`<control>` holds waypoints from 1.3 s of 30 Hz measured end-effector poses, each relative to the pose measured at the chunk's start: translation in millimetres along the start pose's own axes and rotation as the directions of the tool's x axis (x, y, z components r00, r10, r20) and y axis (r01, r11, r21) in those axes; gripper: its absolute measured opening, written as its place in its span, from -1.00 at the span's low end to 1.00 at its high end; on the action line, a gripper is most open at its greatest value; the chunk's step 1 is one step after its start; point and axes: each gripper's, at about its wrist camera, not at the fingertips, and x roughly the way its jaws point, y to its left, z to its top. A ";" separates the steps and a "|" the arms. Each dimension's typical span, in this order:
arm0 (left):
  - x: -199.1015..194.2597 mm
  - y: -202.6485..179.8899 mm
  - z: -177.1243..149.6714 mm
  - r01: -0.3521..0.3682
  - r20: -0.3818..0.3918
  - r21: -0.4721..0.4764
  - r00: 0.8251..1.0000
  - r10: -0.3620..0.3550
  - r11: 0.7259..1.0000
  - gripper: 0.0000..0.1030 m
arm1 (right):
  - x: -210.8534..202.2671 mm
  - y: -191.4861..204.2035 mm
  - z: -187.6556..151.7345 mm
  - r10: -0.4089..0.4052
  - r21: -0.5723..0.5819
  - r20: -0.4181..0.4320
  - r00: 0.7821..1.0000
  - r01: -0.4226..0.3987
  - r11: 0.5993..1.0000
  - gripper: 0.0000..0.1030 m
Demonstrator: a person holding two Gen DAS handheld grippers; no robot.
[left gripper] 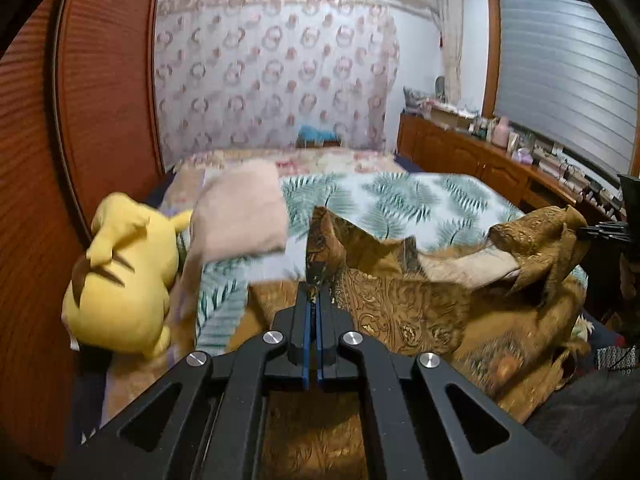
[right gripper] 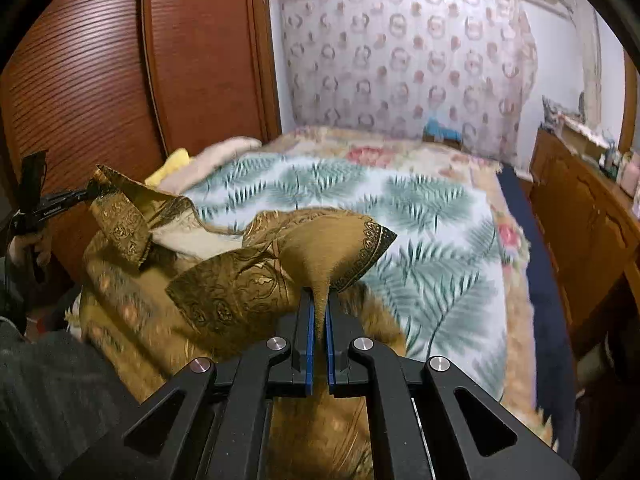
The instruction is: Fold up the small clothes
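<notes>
A brown-gold patterned garment (left gripper: 404,300) hangs stretched between my two grippers above the bed. My left gripper (left gripper: 314,296) is shut on one top corner of it. My right gripper (right gripper: 319,300) is shut on the other corner of the garment (right gripper: 240,280). The right gripper also shows at the right edge of the left wrist view (left gripper: 600,230), and the left gripper at the left edge of the right wrist view (right gripper: 60,200). The cloth sags between them and its pale lining shows. Its lower part is hidden below the grippers.
The bed has a leaf-print cover (right gripper: 420,216). A yellow plush toy (left gripper: 120,276) and a pink cloth (left gripper: 240,212) lie at the bed's left side by the wooden wardrobe (left gripper: 100,80). A wooden cabinet (left gripper: 480,160) with clutter runs along the right.
</notes>
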 end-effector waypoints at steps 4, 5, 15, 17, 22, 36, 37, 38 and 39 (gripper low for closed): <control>4.8 2.9 -12.1 -0.016 -0.037 -0.025 0.999 0.015 1.000 -0.95 | 5.5 -1.2 -10.4 -0.001 0.028 -0.053 0.999 0.002 1.000 -0.92; 4.6 2.6 -13.6 -0.020 -0.039 -0.027 0.999 0.019 0.999 -0.91 | 7.6 -1.4 -10.9 -0.004 0.032 -0.063 0.998 0.006 0.999 -0.92; -11.9 32.4 10.4 -0.132 0.032 -0.052 0.991 0.133 0.990 0.21 | -13.8 3.2 37.5 -0.088 -0.004 0.026 0.996 0.088 0.996 -0.11; -9.3 39.0 17.9 -0.149 0.047 -0.051 0.987 0.152 0.988 0.42 | -13.8 -1.6 46.3 -0.099 -0.004 0.042 0.994 0.099 0.995 0.10; 14.8 54.6 36.0 -0.190 0.028 -0.042 0.981 0.191 0.981 0.42 | 9.4 -18.9 51.6 -0.170 0.031 0.019 0.985 0.169 0.985 0.12; 87.7 63.0 17.6 -0.140 -0.161 -0.005 0.977 0.137 0.990 0.42 | 69.6 -38.8 51.3 -0.122 0.145 -0.076 0.990 0.132 0.981 0.12; 88.3 59.7 15.5 -0.131 -0.165 0.001 0.978 0.129 0.991 0.42 | 70.2 -37.0 52.2 -0.116 0.143 -0.079 0.990 0.127 0.982 0.12; 88.5 57.4 14.2 -0.123 -0.167 0.005 0.978 0.123 0.992 0.42 | 71.4 -35.0 53.0 -0.112 0.141 -0.083 0.990 0.123 0.982 0.12; 88.4 55.0 12.6 -0.116 -0.169 0.008 0.979 0.116 0.993 0.42 | 72.4 -32.9 53.8 -0.105 0.141 -0.086 0.991 0.116 0.983 0.12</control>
